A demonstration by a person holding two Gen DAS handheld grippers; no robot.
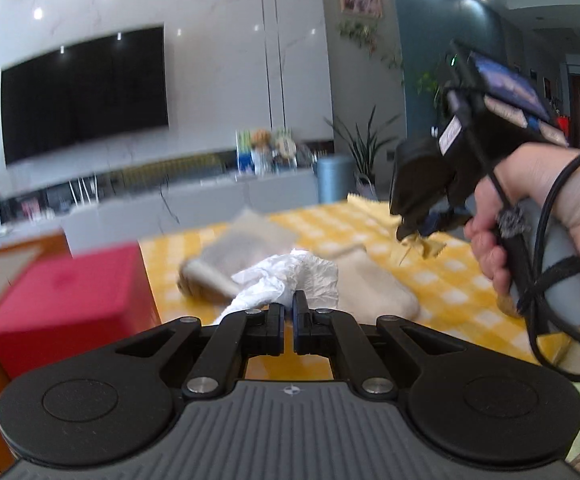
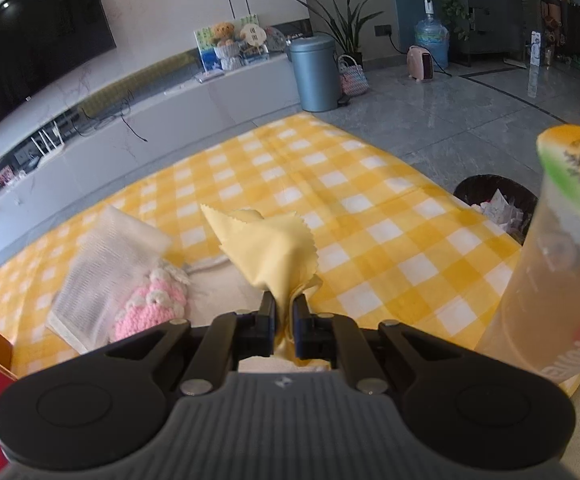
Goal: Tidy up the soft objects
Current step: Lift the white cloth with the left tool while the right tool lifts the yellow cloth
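left wrist view: left gripper (image 1: 287, 304) closed on a crumpled white tissue (image 1: 285, 278), which bunches up and away from the tips, trailing to the near left. red box (image 1: 65, 300) at the near left, beside the yellow checked cloth (image 1: 430, 276); probably the drop spot, though blurred. right gripper (image 1: 422, 236) lifted at the far right, a yellow scrap at its tip.

right wrist view: right gripper (image 2: 283, 308) clamped on a yellow cleaning cloth (image 2: 267, 248), pinched at one corner, the rest fanning up and far from the jaws, clear of the table. pink knitted piece (image 2: 151, 308) and white mesh bag (image 2: 105, 264) lying at the near left, nearer the left gripper's side.
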